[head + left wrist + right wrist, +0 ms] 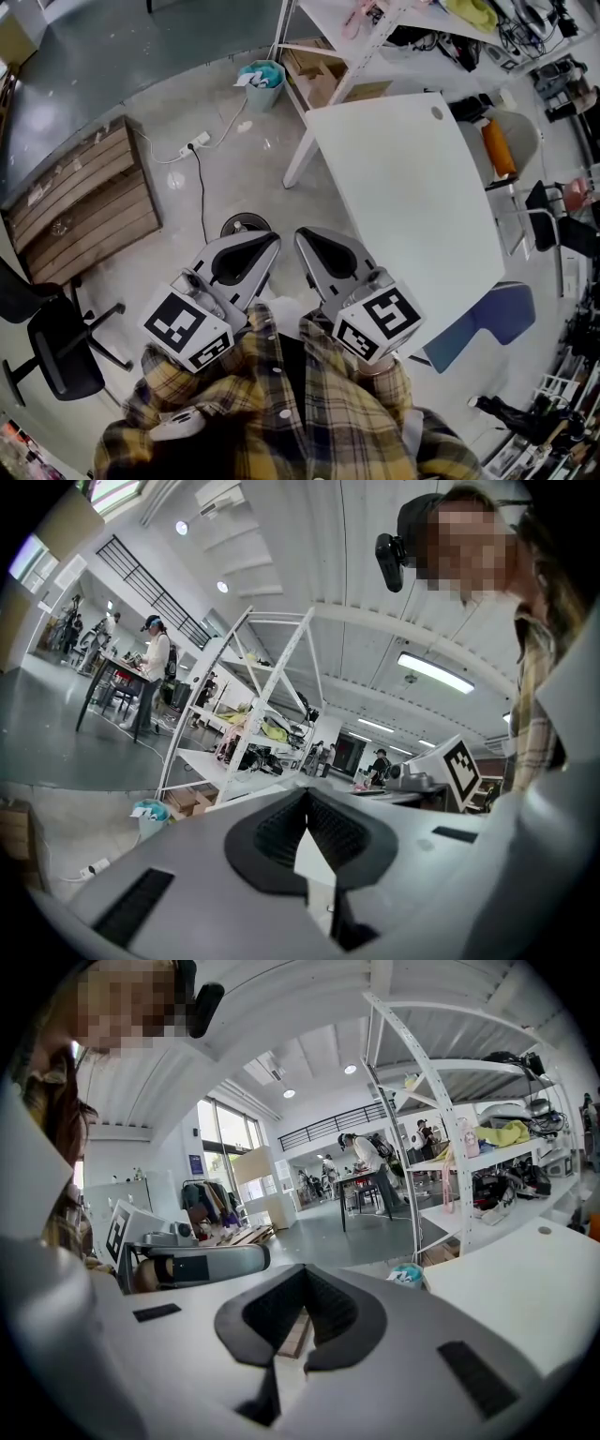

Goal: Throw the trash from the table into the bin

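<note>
head view: trash (249,79) in bin (267,89)

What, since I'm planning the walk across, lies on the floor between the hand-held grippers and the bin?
Nothing blocks it outright. A black round base sits just ahead of the left hand-held gripper, and a power strip with cables lies on the floor before the bin. The table leg stands to the right.

The bin (262,84) stands on the floor (234,178) past the table's (412,197) far left corner, the pallet (80,197) further left.
</note>
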`<state>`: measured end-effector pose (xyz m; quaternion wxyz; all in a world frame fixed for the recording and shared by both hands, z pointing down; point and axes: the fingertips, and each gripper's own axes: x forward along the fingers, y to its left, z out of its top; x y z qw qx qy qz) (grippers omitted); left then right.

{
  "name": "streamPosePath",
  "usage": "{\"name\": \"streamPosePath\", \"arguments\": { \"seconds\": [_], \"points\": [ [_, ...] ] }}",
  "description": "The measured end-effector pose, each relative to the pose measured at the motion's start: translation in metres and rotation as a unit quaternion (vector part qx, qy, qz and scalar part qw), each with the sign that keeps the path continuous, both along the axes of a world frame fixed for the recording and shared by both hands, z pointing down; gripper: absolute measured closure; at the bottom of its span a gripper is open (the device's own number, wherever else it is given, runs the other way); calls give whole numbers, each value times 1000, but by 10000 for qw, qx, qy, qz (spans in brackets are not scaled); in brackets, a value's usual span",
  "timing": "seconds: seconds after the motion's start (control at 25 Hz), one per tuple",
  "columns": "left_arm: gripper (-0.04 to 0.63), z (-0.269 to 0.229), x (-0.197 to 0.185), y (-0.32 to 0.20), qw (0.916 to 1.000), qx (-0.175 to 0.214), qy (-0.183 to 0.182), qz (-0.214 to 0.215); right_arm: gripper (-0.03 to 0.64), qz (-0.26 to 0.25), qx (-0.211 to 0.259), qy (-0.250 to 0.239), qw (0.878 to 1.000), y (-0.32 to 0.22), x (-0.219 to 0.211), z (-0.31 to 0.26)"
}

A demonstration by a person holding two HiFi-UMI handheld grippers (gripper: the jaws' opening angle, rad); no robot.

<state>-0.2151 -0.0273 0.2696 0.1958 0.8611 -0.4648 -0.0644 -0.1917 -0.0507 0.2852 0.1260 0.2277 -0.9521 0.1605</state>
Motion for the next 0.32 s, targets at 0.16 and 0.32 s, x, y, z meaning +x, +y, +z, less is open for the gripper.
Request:
{"name": "streamPosePath", "arguments": {
  "seconds": [0.16, 0.32],
  "points": [
    [586, 2, 2, 0, 10000, -7, -2, 54, 620, 42, 14, 23, 10000, -1, 1, 1],
    [586, 1, 8, -3, 9999, 12, -8, 122, 620, 78, 3, 38, 10000, -2, 7, 3]
  ]
}}
